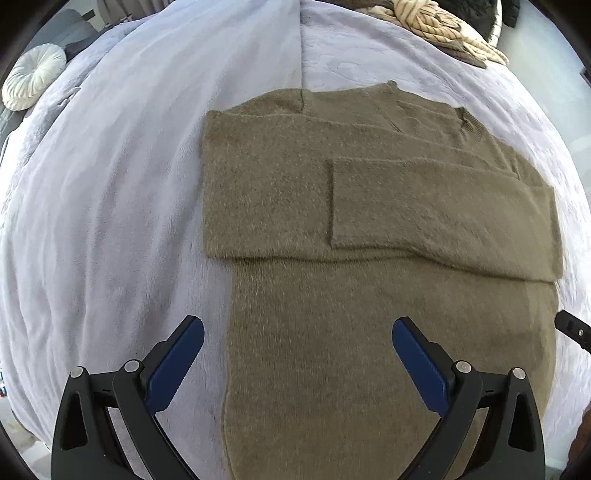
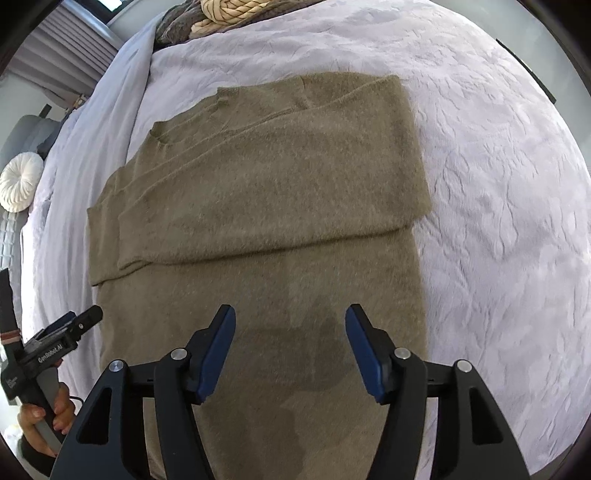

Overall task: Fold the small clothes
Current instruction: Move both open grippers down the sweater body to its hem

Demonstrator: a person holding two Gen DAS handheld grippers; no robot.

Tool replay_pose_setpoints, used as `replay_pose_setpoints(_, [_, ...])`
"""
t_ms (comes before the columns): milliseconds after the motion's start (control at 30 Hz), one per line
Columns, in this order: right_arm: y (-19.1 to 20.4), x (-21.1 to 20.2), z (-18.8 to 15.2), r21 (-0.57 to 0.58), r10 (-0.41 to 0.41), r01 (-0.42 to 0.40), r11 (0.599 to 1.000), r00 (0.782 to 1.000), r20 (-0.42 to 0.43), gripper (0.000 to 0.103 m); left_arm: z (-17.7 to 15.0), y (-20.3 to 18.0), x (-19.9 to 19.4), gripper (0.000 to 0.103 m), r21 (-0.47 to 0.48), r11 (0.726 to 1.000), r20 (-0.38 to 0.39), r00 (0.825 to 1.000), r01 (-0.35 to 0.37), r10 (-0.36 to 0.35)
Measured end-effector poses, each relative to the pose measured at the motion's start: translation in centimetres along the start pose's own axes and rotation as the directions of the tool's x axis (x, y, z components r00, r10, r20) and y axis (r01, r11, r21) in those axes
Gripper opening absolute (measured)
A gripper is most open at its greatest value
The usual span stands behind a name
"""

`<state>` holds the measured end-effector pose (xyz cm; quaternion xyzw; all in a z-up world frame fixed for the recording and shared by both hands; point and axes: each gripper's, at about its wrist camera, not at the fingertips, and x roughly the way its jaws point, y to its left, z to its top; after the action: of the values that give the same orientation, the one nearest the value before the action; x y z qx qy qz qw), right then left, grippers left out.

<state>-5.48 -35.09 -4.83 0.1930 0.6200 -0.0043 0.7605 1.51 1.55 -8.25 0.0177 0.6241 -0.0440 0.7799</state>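
Sweater (image 1: pixel 369 229) — olive, fuzzy knit — spread flat on the bed (image 1: pixel 110 206), directly beneath and ahead of both grippers, long axis running straight away from them toward the collar at the far end. Both sleeves already folded across the chest, stacked as a band lying crosswise beyond the fingertips; lower body and hem nearest, passing under the tools. Left gripper (image 1: pixel 297 332) released, jaws spread wide with nothing between them, poised over the garment's left edge, one finger above bare cover, the other above knit. Right gripper (image 2: pixel 290 321) likewise released, jaws parted and empty, hovering over the lower body toward its right side, casting a shadow on the fabric. Neither clearly nearer: hem end close under both, so probably a two-handed lift, near end carried away along the long axis onto the sleeve band — a judgement only. Hem itself hidden below the gripper bodies, so grasp spots not visible. In the right wrist view, a hand (image 2: pixel 44 417) seen low at the left, wrapped round the left tool's handle. Surface: pale lilac plush cover, soft and rumpled, embossed pattern to the right, likely to give under a downward press. Beyond: round white pleated cushion (image 1: pixel 33 75) far left, striped cream throw (image 1: pixel 443 29) past the collar, grey curtains (image 2: pixel 70 59) at the room's edge.
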Motion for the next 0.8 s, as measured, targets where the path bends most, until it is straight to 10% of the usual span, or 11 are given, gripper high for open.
replay_pose_setpoints(800, [1.4, -3.1, -5.6, 0.112, 0.085, -0.076, 0.991, 0.993, -0.080, 0.082, -5.5, 0.4, -5.0, 0.102, 0.093, 0.995, -0.142, 0.990, 0.036, -0.022])
